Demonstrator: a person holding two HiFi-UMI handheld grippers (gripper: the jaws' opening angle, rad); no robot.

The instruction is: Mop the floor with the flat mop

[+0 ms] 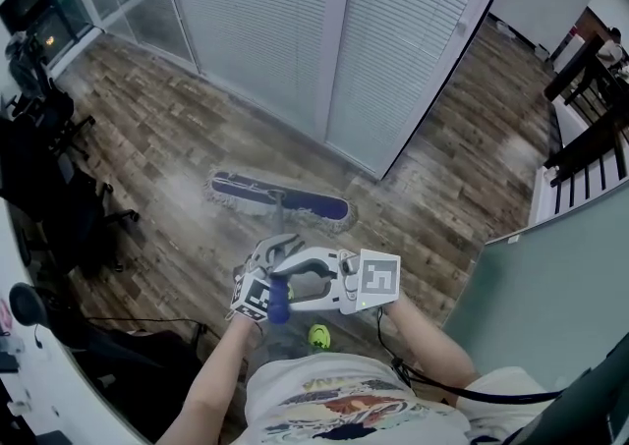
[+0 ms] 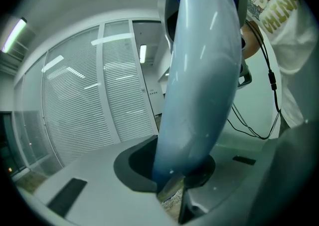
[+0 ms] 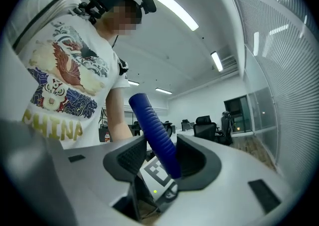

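Jaws on the left gripper [image 2: 172, 177] are squeezed tight on the pale pole [image 2: 199, 80] of the mop. Jaws on the right gripper [image 3: 162, 164] stand apart, and they are not holding anything.

The wood floor [image 1: 167, 139] lies far below both sets of jaws. A wall of blinds [image 1: 285, 30] stands out ahead of the jaws, past the mop. Black chairs [image 1: 59, 197] sit well off to the side of the left jaws. The flat mop head [image 1: 280, 199] lies on the floor, out in front of the jaws and much lower, near the wall but not touching it. The pole runs from the mop head up into the left jaws. The dark blue grip [image 3: 153, 127] at its top end pokes up between the right jaws. It leans on one pad, and there is a gap to the other pad.

I think the top of the pole could wobble or slip out, because only the left jaws are holding it. Then the mop head might tip up and miss some floor. A long push could also bump the mop head into the wall.
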